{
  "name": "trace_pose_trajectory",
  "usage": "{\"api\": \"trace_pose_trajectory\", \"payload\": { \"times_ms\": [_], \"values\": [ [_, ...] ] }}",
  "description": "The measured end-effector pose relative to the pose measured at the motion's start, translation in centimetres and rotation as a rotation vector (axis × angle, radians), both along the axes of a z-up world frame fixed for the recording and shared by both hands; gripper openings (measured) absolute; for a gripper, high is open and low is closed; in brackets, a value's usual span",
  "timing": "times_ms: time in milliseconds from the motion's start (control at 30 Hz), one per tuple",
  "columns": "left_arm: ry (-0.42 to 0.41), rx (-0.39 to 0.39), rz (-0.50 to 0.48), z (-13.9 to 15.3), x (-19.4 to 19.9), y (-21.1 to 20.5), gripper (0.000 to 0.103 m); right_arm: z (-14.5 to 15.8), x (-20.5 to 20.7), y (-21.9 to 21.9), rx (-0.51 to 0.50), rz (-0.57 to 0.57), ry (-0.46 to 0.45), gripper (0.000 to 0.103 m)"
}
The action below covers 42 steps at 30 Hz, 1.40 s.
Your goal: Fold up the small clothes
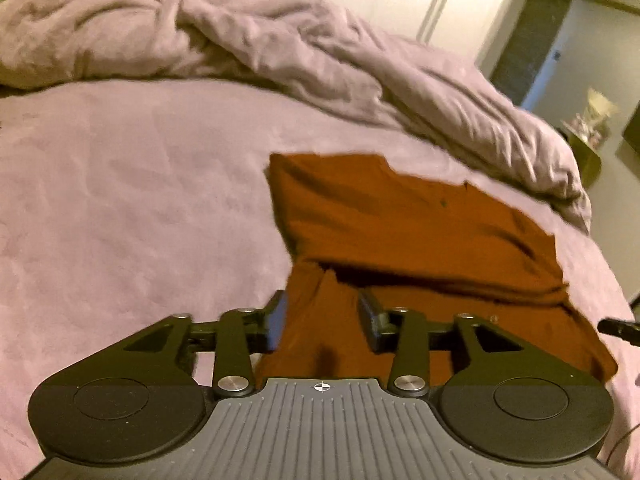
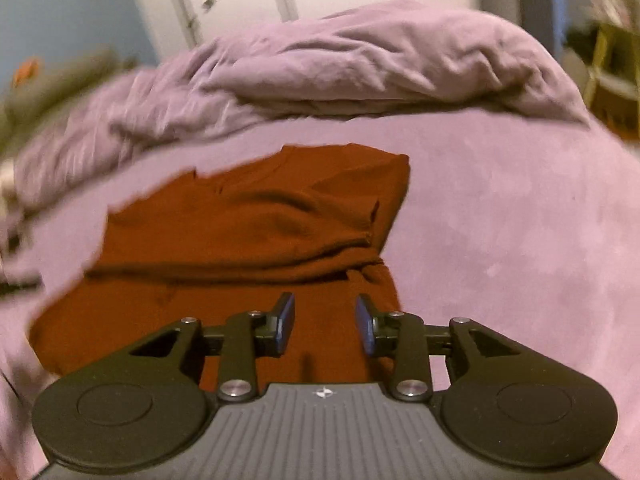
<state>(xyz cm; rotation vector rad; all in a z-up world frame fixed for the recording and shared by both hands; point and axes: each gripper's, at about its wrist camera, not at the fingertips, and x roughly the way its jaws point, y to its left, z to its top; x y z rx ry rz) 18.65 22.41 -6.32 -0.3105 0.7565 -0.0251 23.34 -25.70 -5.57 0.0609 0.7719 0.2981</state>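
One rust shirt [image 1: 420, 232] folded flat on the bed [image 1: 140, 200], two grippers over its near edge – left gripper [image 1: 325, 320] spread, right gripper [image 2: 325, 322] spread, neither pinching cloth – one rumpled duvet [image 1: 240, 40] behind.

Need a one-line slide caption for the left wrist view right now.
Left gripper open above the near edge of a partly folded rust-brown shirt on the mauve bed sheet.

The right gripper [image 2: 325, 322], jaws apart, hovers over a rust-coloured garment [image 2: 248, 232] on the bed [image 2: 520, 240].
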Motion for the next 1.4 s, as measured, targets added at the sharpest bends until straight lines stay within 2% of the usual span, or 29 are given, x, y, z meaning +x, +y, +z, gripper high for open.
{"api": "trace_pose_trajectory", "payload": {
  "times_ms": [133,200,300,333,367,400,433,467,600,633,767,867,967,1067,1200,1300,1400],
  "values": [
    [0.06,0.037,-0.062,-1.1,1.3,-0.6,0.052,-1.2,0.3,0.5,-0.101,0.063,0.024,0.035],
    [0.075,0.074,-0.077,-1.6,1.8,-1.2,0.051,-1.7,0.5,0.6,-0.117,0.062,0.029,0.035],
    [0.077,0.085,-0.079,-1.8,2.1,-1.9,0.046,-2.3,0.8,0.8,-0.125,0.058,0.03,0.035],
    [0.072,0.083,-0.084,-1.9,2.1,-2.0,0.04,-2.4,0.8,1.0,-0.127,0.061,0.027,0.034],
    [0.071,0.078,-0.089,-1.9,2.0,-2.1,0.031,-2.4,0.7,1.2,-0.134,0.072,0.025,0.033],
    [0.071,0.068,-0.099,-1.9,2.0,-2.2,0.025,-2.5,0.7,1.5,-0.146,0.082,0.023,0.026],
    [0.069,0.063,-0.111,-2.0,1.9,-2.3,0.013,-2.6,0.7,1.7,-0.158,0.095,0.021,0.022],
    [0.07,0.07,-0.122,-2.0,1.9,-2.5,0.012,-2.7,0.7,1.8,-0.166,0.108,0.025,0.017],
    [0.099,0.105,-0.138,-2.6,2.4,-3.0,0.015,-3.1,1.2,1.9,-0.193,0.104,0.031,0.018],
    [0.109,0.101,-0.136,-2.8,2.6,-3.0,0.021,-3.2,1.5,1.7,-0.179,0.093,0.046,0.019],
    [0.145,0.095,-0.167,-3.4,3.4,-3.1,0.027,-3.4,2.5,0.9,-0.104,0.072,0.097,0.021],
    [0.151,0.088,-0.168,-3.5,3.8,-3.2,0.021,-3.6,2.9,0.7,-0.087,0.078,0.11,0.02],
    [0.157,0.101,-0.157,-3.4,3.9,-3.4,0.008,-3.7,2.9,0.6,-0.069,0.071,0.112,0.008],
    [0.121,0.103,-0.124,-1.8,3.4,-3.2,0.007,-3.3,2.3,1.2,-0.097,0.07,0.074,0.004],
    [-0.016,0.068,-0.129,2.8,2.9,-2.4,0.007,-0.5,1.6,1.5,-0.071,0.086,-0.028,0.004],
    [-0.097,0.09,-0.108,5.3,4.2,-2.1,0.007,1.8,2.5,1.3,-0.034,0.072,-0.101,0.004],
    [-0.129,0.123,-0.06,5.8,6.8,-1.7,0.008,2.8,4.6,1.6,-0.03,0.021,-0.152,0.004]
  ]
}}
